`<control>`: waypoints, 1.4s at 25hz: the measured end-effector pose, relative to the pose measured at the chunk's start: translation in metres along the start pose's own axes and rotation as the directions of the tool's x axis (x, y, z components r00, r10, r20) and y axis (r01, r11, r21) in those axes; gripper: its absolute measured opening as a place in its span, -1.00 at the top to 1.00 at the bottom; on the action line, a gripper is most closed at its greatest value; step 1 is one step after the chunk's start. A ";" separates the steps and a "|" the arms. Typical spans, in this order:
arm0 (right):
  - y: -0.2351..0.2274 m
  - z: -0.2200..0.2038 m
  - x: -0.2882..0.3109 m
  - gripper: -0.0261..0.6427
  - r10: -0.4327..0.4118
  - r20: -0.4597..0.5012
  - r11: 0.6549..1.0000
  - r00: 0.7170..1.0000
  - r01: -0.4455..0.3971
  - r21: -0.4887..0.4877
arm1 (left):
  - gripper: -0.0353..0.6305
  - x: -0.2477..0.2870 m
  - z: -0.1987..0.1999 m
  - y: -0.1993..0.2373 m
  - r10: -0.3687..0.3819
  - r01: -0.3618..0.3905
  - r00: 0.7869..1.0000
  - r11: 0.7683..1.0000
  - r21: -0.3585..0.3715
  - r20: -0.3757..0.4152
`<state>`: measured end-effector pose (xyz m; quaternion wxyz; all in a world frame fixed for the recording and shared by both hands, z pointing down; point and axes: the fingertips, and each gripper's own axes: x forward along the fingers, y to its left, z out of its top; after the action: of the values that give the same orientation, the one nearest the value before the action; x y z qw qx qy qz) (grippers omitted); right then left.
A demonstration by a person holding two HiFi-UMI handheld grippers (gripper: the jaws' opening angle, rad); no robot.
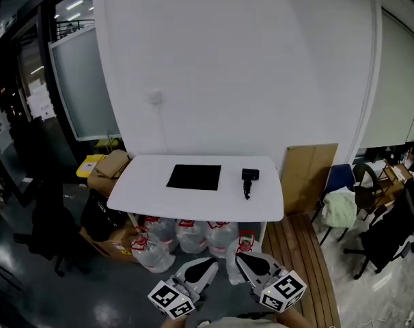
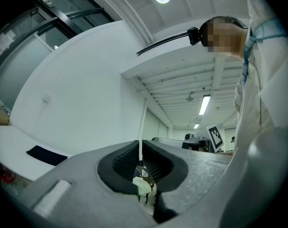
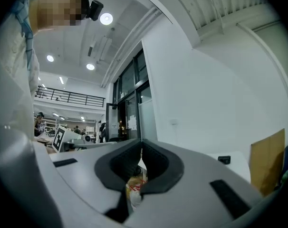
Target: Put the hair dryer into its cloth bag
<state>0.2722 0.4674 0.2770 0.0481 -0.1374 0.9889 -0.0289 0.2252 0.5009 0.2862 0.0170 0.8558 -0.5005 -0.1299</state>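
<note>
Grippers, two of them, are held low at the bottom edge of the head view, well short of a white table (image 1: 142, 191) that stands against a white wall (image 1: 227, 67). The left gripper (image 1: 208, 264) and the right gripper (image 1: 244, 258) each carry a marker cube at the rear and aim roughly toward the table. Both are clenched on nothing: in each gripper's own view the dark ribbed pads (image 2: 119, 163) meet along a thin seam, with only distant background showing behind them.

On the table, the cloth bag (image 1: 194, 177) lies flat as a black rectangle near the middle. The hair dryer (image 1: 249, 180), small and black, rests to the bag's right and apart from it, a thin part pointing toward the front edge (handle or cord, too small to tell). Water bottles (image 1: 186, 238) are crowded under the table, and a cardboard sheet (image 1: 309, 176) leans at its right end.

The task looks barely begun: neither object is touched, and this reads as the approach. The next move likely calls for closing in on the table, spreading the jaws, then taking the bag's mouth with one gripper and the dryer with the other. Which edge of the bag opens cannot be made out from here.
</note>
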 end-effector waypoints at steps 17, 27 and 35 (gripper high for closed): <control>0.043 -0.021 0.124 0.86 -0.032 -0.003 0.999 0.999 0.032 -0.024 | 0.86 -0.086 0.019 0.119 0.020 -0.020 1.000 1.000 -0.001 -0.006; -0.020 -0.033 0.188 0.86 -0.044 -0.004 0.999 0.999 0.044 -0.009 | 0.86 -0.041 0.005 0.190 -0.006 0.004 0.999 0.999 -0.044 -0.033; -0.110 -0.026 0.250 0.84 -0.010 -0.029 0.999 1.000 0.009 -0.036 | 0.86 0.047 0.004 0.266 -0.022 0.020 0.998 1.000 -0.018 -0.066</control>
<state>0.0599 0.2938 0.2893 0.0308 -0.1424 0.9892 -0.0134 0.0191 0.3281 0.3154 0.0397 0.8647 -0.4895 -0.1058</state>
